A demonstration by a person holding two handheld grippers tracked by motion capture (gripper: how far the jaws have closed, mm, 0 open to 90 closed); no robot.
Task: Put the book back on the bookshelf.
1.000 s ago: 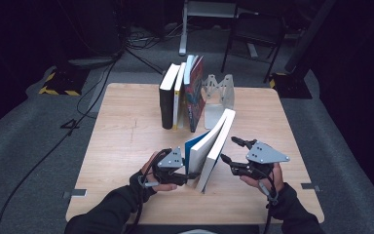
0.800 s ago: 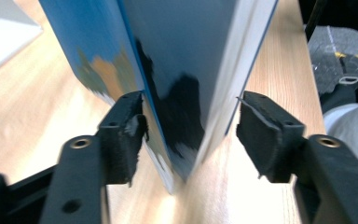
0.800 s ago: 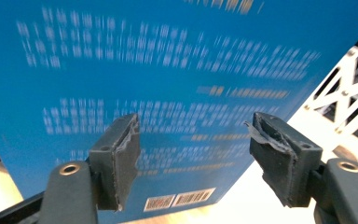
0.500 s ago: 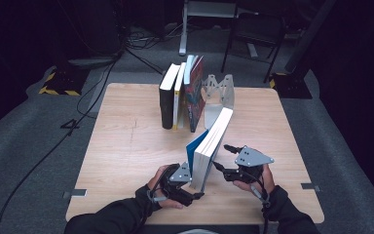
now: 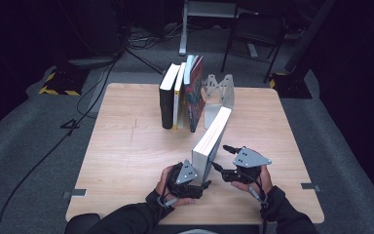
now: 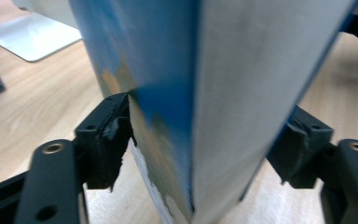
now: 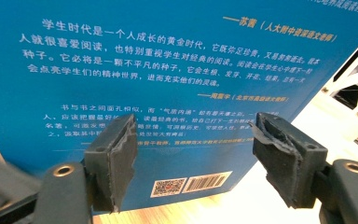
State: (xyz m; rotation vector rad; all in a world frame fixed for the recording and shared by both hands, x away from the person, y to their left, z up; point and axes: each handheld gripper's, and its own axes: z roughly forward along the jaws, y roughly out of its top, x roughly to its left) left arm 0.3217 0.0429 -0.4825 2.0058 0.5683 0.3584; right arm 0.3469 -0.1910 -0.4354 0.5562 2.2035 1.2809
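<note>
Standing on edge, blue book (image 5: 212, 141) runs away toward bookend (image 5: 220, 90); left gripper (image 5: 195, 183) fingers clamp it; right gripper (image 5: 224, 163) fingers apart.

I've got the book (image 5: 213, 141) standing on edge near table (image 5: 126, 161) center, leaning toward 12 o'clock. L gripper (image 5: 195, 183) sits at its 7, R gripper (image 5: 224, 163) at its 4. Book row (image 5: 181, 95) w/ bookend (image 5: 221, 92) at 12.

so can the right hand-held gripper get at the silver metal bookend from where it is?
Probably not directly: the tilted blue paperback book stands between the right hand-held gripper and the silver metal bookend, leaning towards it.
</note>
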